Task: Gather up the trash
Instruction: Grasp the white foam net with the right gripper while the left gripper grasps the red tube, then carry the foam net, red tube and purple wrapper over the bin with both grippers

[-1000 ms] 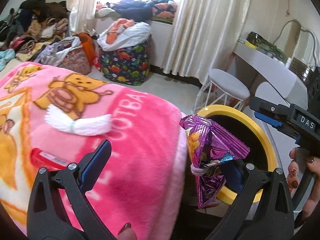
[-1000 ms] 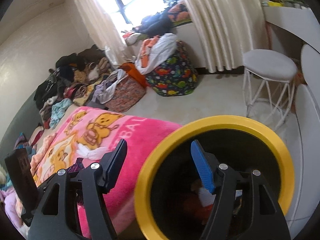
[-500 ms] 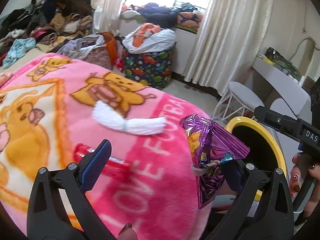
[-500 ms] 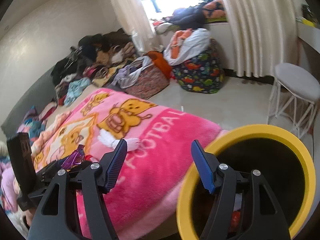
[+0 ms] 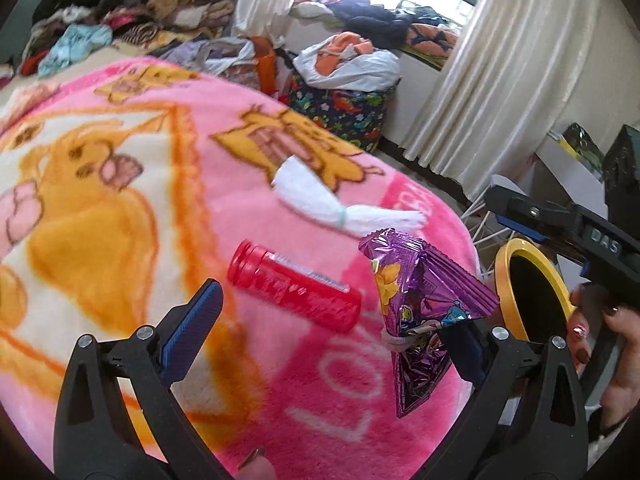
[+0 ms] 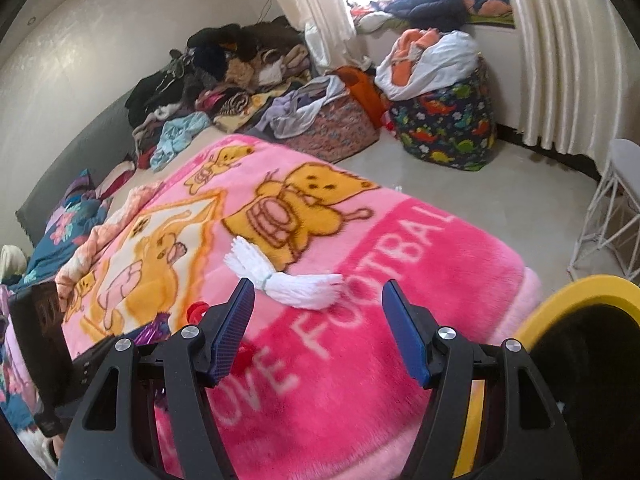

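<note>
A red cylindrical can (image 5: 294, 286) lies on the pink blanket (image 5: 160, 184), with a white tissue bundle (image 5: 344, 206) beyond it. My left gripper (image 5: 324, 332) is open above the blanket; a purple snack wrapper (image 5: 420, 304) clings to its right finger (image 5: 460, 350). A yellow-rimmed black bin (image 5: 532, 288) stands right of the bed. My right gripper (image 6: 318, 328) is open and empty over the blanket, just short of the tissue bundle (image 6: 280, 280), with the bin rim (image 6: 576, 292) at its right. The can is mostly hidden in the right wrist view.
Piles of clothes (image 6: 224, 72) and a dinosaur-print bag (image 6: 444, 128) lie past the bed. A white stool (image 6: 616, 208) stands by the curtains (image 6: 568, 48). A white desk (image 5: 576, 176) is at the right. Bare floor (image 6: 500, 188) runs between bed and window.
Both grippers swung left, away from the bin and over the blanket. The red can has come into the left wrist view. The purple wrapper stays on the left gripper's right finger.
</note>
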The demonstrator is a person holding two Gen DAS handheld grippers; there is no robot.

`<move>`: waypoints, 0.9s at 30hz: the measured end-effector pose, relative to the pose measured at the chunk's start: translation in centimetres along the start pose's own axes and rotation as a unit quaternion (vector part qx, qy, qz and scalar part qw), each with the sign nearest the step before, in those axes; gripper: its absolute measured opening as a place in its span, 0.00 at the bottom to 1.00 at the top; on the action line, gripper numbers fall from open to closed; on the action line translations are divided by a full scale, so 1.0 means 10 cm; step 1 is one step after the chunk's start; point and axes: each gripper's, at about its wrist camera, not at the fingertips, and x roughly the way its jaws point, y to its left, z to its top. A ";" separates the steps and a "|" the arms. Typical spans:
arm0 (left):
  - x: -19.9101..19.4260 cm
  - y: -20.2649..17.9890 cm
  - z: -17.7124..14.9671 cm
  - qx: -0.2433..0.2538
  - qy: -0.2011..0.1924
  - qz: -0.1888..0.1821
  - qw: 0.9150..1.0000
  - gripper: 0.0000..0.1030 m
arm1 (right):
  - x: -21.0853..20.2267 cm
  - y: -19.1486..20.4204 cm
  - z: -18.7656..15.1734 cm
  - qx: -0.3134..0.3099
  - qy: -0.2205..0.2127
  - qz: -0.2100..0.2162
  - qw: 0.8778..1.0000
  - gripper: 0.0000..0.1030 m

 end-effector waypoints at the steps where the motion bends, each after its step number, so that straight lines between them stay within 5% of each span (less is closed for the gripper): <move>1: 0.02 0.04 -0.01 -0.010 0.005 -0.002 1.000 0.89 | 0.07 0.00 0.02 0.002 0.006 0.000 1.000 0.62; 11: 0.28 0.29 -0.09 -0.110 0.040 -0.020 0.993 0.89 | 0.75 -0.05 0.07 0.045 0.062 0.015 0.997 0.59; 14: 0.32 0.30 -0.09 -0.121 0.040 -0.015 0.992 0.88 | 0.91 -0.08 0.04 0.063 0.085 0.036 0.994 0.41; 16: 0.34 0.29 -0.08 -0.125 0.038 -0.011 0.991 0.86 | 0.96 -0.09 0.00 0.069 0.094 0.051 0.992 0.12; 17: 0.35 0.29 -0.08 -0.129 0.038 -0.008 0.991 0.85 | 0.95 -0.08 -0.03 0.066 0.092 0.051 0.992 0.09; 21: 0.40 0.27 -0.08 -0.139 0.039 0.002 0.990 0.77 | 0.75 -0.04 -0.06 0.047 0.064 0.030 0.996 0.08; 27: 0.49 0.25 -0.02 -0.157 0.048 0.026 0.986 0.49 | 0.32 -0.07 -0.10 0.035 0.011 0.008 0.999 0.08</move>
